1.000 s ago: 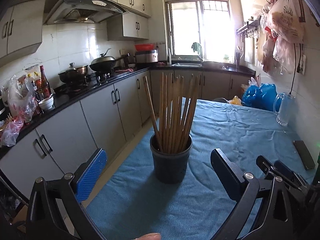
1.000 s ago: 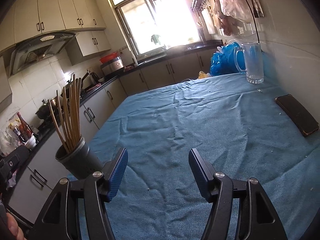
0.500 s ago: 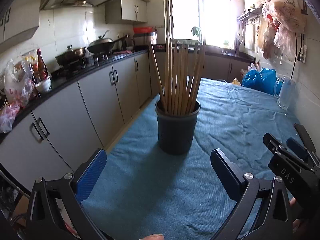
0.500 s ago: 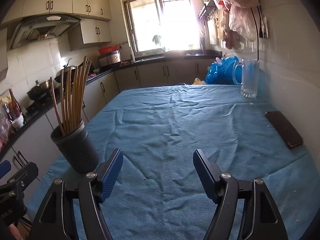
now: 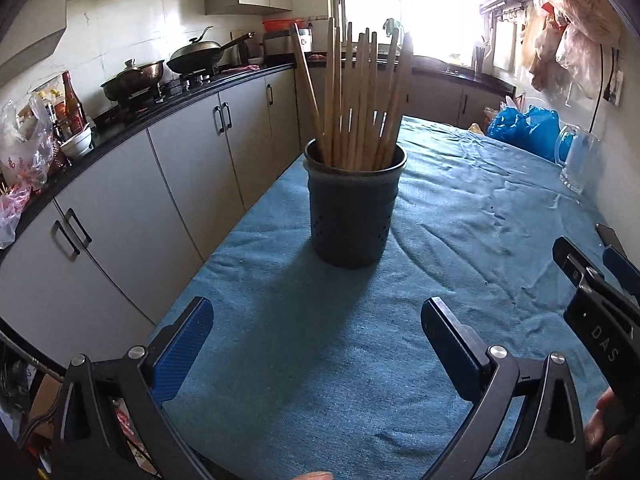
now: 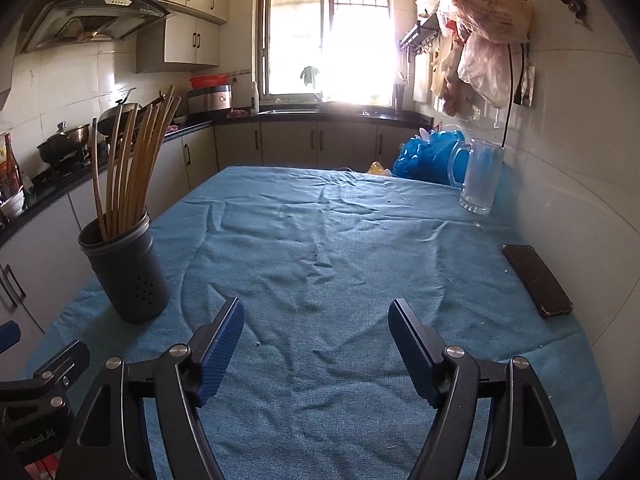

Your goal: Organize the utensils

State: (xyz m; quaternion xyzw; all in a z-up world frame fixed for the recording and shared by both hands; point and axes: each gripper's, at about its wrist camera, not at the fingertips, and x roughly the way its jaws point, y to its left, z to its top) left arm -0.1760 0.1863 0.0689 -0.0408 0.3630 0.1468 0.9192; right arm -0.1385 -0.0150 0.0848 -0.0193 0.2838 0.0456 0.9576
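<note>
From the left wrist, the left gripper (image 5: 316,328), jaws apart and empty, faces one dark perforated plastic holder (image 5: 354,204) of about a dozen wooden chopsticks (image 5: 356,96) on the blue-clothed surface (image 5: 460,216), likely approaching to grasp; from the right wrist, the right gripper (image 6: 316,338) gapes empty right of that holder.

Window (image 6: 326,44) glare blown out; holder (image 5: 354,208) shadow falls forward; fisheye edges bent, dark.

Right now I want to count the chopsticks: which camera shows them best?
The left wrist view: the chopsticks stand centred and fanned apart in the holder. The right wrist view shows them off to the left, overlapping.
</note>
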